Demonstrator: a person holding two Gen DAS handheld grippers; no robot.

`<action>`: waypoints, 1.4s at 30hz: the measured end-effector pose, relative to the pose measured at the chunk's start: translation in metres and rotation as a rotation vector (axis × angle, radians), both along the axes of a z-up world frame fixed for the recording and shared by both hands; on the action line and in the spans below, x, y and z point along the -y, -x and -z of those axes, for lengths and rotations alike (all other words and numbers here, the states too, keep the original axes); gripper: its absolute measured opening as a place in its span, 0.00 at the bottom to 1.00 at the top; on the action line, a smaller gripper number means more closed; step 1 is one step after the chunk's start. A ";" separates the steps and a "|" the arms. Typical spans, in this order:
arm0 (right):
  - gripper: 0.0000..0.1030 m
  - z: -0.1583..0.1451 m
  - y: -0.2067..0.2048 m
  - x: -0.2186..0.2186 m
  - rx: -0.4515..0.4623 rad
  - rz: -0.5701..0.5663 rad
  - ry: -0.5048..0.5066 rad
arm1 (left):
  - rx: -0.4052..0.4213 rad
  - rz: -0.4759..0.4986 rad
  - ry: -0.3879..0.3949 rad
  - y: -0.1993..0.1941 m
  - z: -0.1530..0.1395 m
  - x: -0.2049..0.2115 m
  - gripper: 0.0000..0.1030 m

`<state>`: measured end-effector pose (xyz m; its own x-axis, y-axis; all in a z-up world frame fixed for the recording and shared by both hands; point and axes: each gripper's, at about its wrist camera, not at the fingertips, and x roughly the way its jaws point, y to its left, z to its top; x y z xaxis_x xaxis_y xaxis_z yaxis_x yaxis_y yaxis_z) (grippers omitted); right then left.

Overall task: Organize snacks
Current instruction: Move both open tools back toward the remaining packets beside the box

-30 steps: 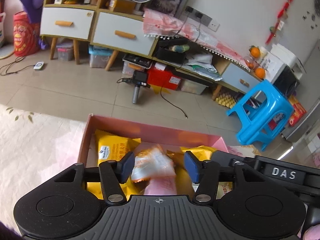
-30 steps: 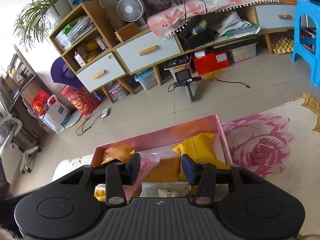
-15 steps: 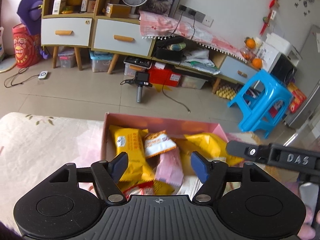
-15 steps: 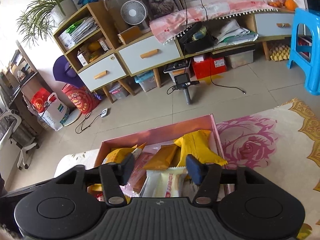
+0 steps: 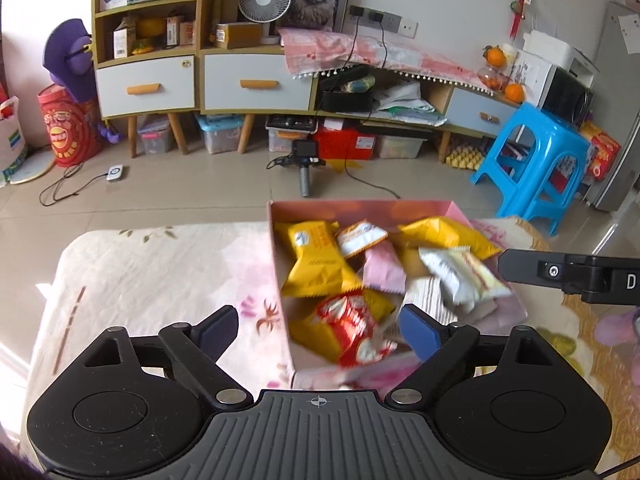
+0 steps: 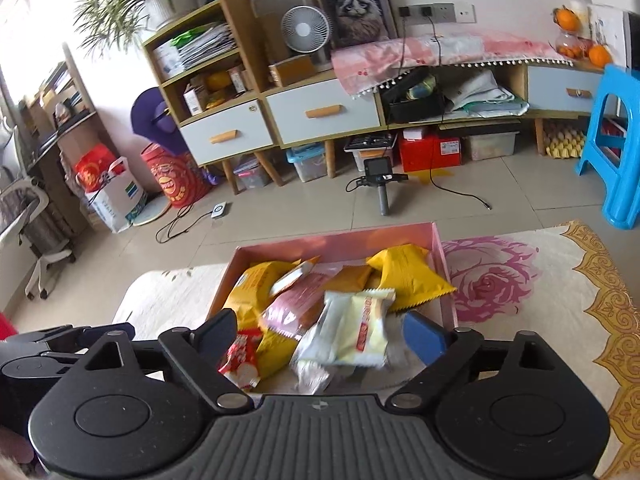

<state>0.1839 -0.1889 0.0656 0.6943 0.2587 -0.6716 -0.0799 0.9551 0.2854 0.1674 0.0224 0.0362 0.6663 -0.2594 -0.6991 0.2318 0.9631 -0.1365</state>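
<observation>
Both the left claw [image 5: 318,326] and right claw [image 6: 320,330] are hanging apart and empty over the pink cardboard box [image 5: 276,264] of light, crinkly, slippery foil snack packets [image 6: 348,330], likely best pinched at crimped ends.

Matte black left gripper [image 5: 318,330] with blue pads [image 5: 418,330]; ribbed grey-black housing behind them, flanked by round discs; silver screws at pivots; same black build on right gripper [image 6: 320,330]; white lettering on its side.
</observation>
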 end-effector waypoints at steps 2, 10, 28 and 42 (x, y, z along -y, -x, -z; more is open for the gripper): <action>0.82 0.000 0.005 -0.004 0.004 -0.011 0.011 | -0.007 0.000 -0.010 0.007 0.002 0.000 0.88; 0.85 0.008 0.027 -0.018 0.001 -0.038 0.048 | -0.047 0.010 -0.036 0.038 0.019 0.001 0.90; 0.87 0.056 0.056 -0.034 0.012 -0.144 0.225 | 0.018 0.127 -0.120 0.079 0.073 0.005 0.93; 0.87 0.086 0.061 -0.052 -0.035 -0.222 0.311 | -0.001 0.224 -0.086 0.079 0.097 0.020 0.84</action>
